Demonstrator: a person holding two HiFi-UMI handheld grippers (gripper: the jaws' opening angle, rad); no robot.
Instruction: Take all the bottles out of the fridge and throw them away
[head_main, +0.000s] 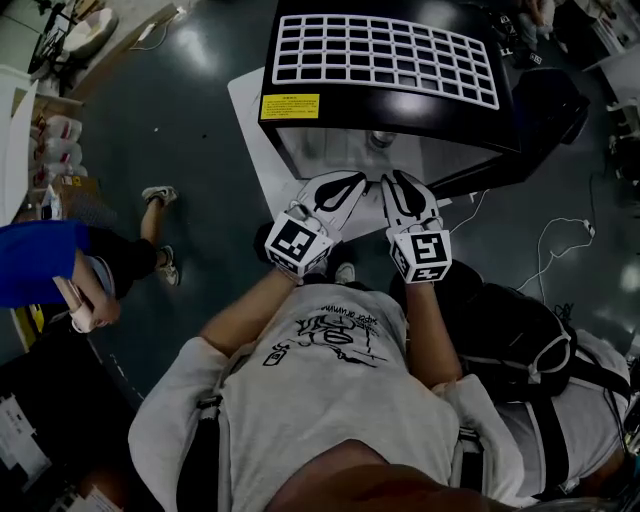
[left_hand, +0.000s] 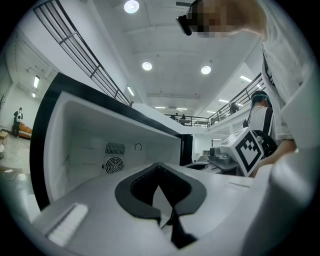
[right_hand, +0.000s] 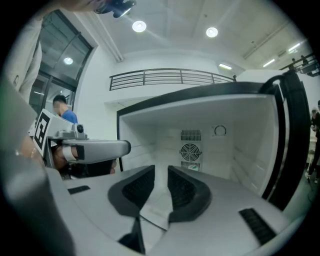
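So both grippers are parked at the open mini fridge (head_main: 400, 112) mid-frame in the head view, the left gripper (head_main: 357, 183) with jaws pinched together on nothing, the right gripper (head_main: 393, 181) with jaws slightly apart and empty, and what looks like a bottle (head_main: 378, 139) just inside the fridge.

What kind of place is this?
Probably a big lab or workshop hall: a railed balcony runs high up, round ceiling lights shine, and a loose cable lies on the bare dark floor by the small fridge.
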